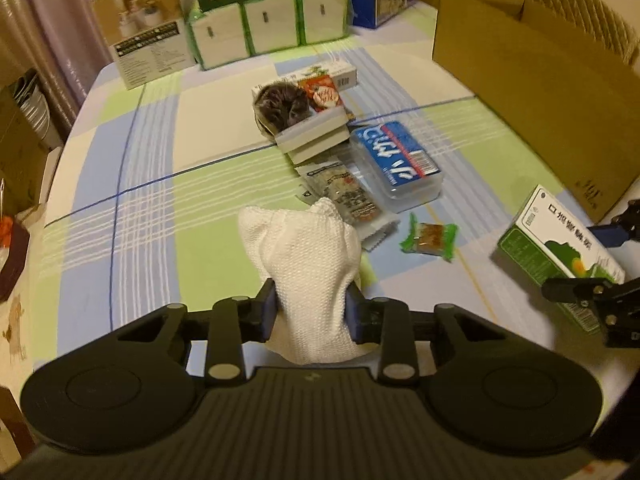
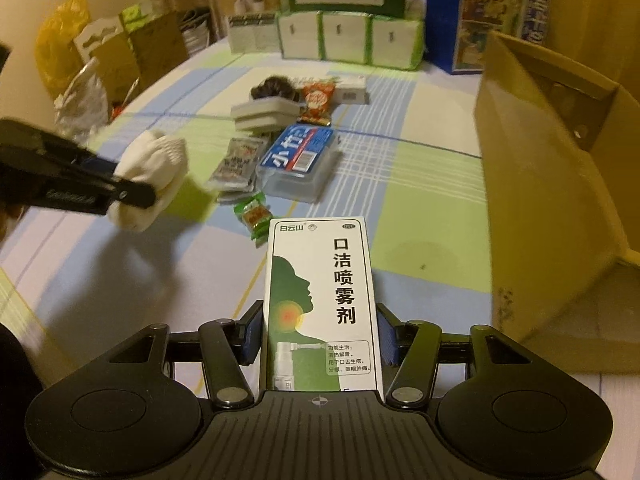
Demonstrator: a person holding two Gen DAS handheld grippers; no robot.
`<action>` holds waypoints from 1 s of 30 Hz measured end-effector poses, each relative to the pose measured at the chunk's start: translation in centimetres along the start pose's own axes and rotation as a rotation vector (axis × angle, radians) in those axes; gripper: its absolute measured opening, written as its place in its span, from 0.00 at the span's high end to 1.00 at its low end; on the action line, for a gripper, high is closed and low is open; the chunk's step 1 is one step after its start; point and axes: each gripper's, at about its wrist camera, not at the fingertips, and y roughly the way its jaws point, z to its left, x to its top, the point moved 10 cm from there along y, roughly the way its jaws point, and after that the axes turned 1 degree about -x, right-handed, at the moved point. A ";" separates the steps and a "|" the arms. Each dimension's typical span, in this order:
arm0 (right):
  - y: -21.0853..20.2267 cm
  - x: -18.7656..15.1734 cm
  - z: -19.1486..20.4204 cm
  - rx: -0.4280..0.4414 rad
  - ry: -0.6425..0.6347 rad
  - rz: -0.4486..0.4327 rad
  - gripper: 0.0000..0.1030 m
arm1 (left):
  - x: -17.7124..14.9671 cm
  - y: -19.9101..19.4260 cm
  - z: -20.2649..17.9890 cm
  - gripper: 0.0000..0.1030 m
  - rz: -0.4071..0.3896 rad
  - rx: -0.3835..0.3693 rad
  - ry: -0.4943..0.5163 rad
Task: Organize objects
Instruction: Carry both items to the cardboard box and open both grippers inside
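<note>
Checked tablecloth covers the table. Left gripper is clamped on a white cloth bundle, near side. Right gripper is clamped on a green spray box, beside the cardboard box at right.

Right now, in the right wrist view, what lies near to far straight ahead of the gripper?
Spray box held in the right gripper → green-wrapped candy → clear blue-labelled case → orange snack packet → tissue packs.

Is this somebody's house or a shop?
Most likely a house: a table with a checked tablecloth, a curtain behind it, tissue packs and a cardboard box among everyday clutter.
</note>
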 end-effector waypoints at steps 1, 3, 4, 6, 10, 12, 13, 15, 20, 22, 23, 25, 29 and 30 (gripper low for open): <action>-0.6 0.1 0.0 -0.002 0.007 -0.009 0.49 | 0.0 -0.8 -0.3 0.72 -0.008 -0.001 -0.005; -2.2 0.4 -0.1 -0.007 0.017 -0.033 0.49 | 0.2 -2.5 -1.1 0.72 -0.032 -0.016 -0.024; -3.0 0.6 -0.2 -0.011 0.027 -0.046 0.49 | 0.4 -3.3 -1.5 0.72 -0.044 -0.025 -0.032; -4.8 1.0 -0.6 -0.021 0.042 -0.072 0.49 | 1.0 -5.1 -2.7 0.72 -0.071 -0.041 -0.038; -8.5 1.9 -1.7 -0.050 0.063 -0.127 0.49 | 2.4 -8.4 -5.7 0.72 -0.128 -0.078 -0.034; -10.3 2.3 -2.7 -0.068 0.073 -0.150 0.49 | 3.2 -9.8 -7.3 0.72 -0.151 -0.098 -0.028; -11.3 2.5 -3.2 -0.079 0.080 -0.163 0.49 | 3.5 -10.3 -8.1 0.72 -0.160 -0.106 -0.024; -13.1 2.8 -4.4 -0.097 0.095 -0.188 0.49 | 4.5 -11.5 -10.0 0.72 -0.180 -0.126 -0.009; -16.7 3.3 -8.2 -0.175 0.120 -0.231 0.49 | 7.0 -13.5 -14.8 0.72 -0.218 -0.177 0.043; -17.3 3.3 -10.0 -0.202 0.130 -0.233 0.49 | 8.1 -13.9 -16.7 0.72 -0.229 -0.197 0.063; -17.6 3.3 -10.9 -0.212 0.137 -0.234 0.49 | 8.8 -14.0 -17.8 0.72 -0.234 -0.207 0.076; -18.0 3.5 -12.8 -0.227 0.153 -0.235 0.49 | 9.8 -13.9 -19.6 0.72 -0.235 -0.232 0.089; -18.1 3.9 -16.5 -0.256 0.181 -0.225 0.49 | 11.7 -13.0 -22.9 0.72 -0.228 -0.265 0.118; -18.0 4.0 -17.3 -0.257 0.188 -0.221 0.49 | 12.3 -12.7 -23.8 0.72 -0.227 -0.272 0.126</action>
